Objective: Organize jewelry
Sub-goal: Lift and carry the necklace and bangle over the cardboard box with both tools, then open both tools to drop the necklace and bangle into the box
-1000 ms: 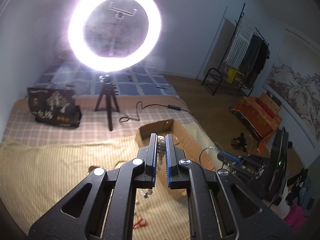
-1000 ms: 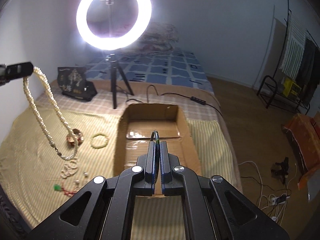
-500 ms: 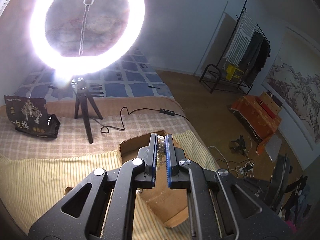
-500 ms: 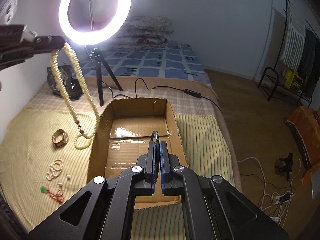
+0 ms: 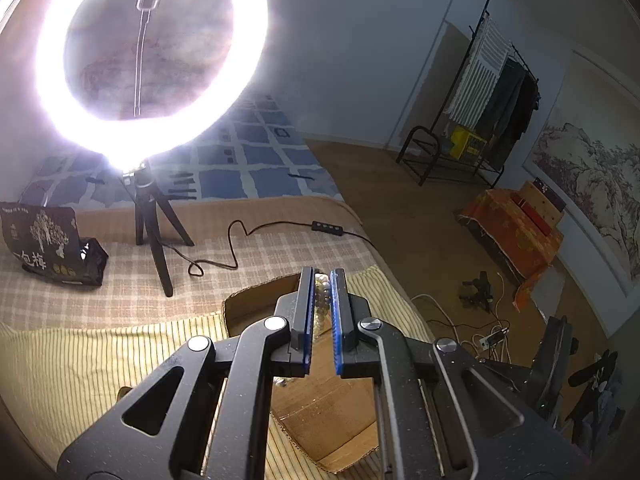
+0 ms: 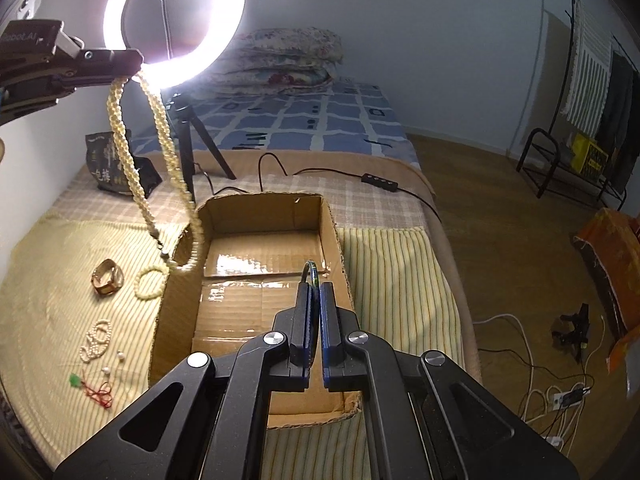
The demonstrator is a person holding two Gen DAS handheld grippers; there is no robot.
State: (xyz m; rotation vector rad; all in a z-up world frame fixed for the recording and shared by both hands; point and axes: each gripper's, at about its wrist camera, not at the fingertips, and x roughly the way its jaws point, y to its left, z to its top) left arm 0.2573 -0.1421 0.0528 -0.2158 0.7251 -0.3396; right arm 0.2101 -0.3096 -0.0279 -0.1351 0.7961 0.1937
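My left gripper [image 5: 322, 276] is shut on a long cream pearl necklace [image 5: 321, 292]. In the right wrist view that gripper [image 6: 134, 60] holds the necklace [image 6: 160, 128] high, its lower loop hanging over the left wall of the open cardboard box [image 6: 332, 224]. My right gripper [image 6: 315, 284] is shut on a thin dark green bangle [image 6: 311, 270] above the box floor. On the striped cloth left of the box lie a gold watch [image 6: 107, 277], a cream bead bracelet [image 6: 150, 282], a small pearl bracelet [image 6: 96, 340], loose pearls and a red-cord green pendant [image 6: 90, 386].
A bright ring light [image 6: 174, 20] on a black tripod [image 6: 188, 136] stands behind the box, its cable and switch [image 6: 378, 180] trailing right. A black bag [image 6: 116, 164] sits at the back left. The bed edge drops to a wooden floor with cables [image 6: 560, 392] on the right.
My left gripper has carried the pearl necklace up and right, from above the cloth to the box's left wall. The right gripper has moved slightly forward over the box with the bangle.
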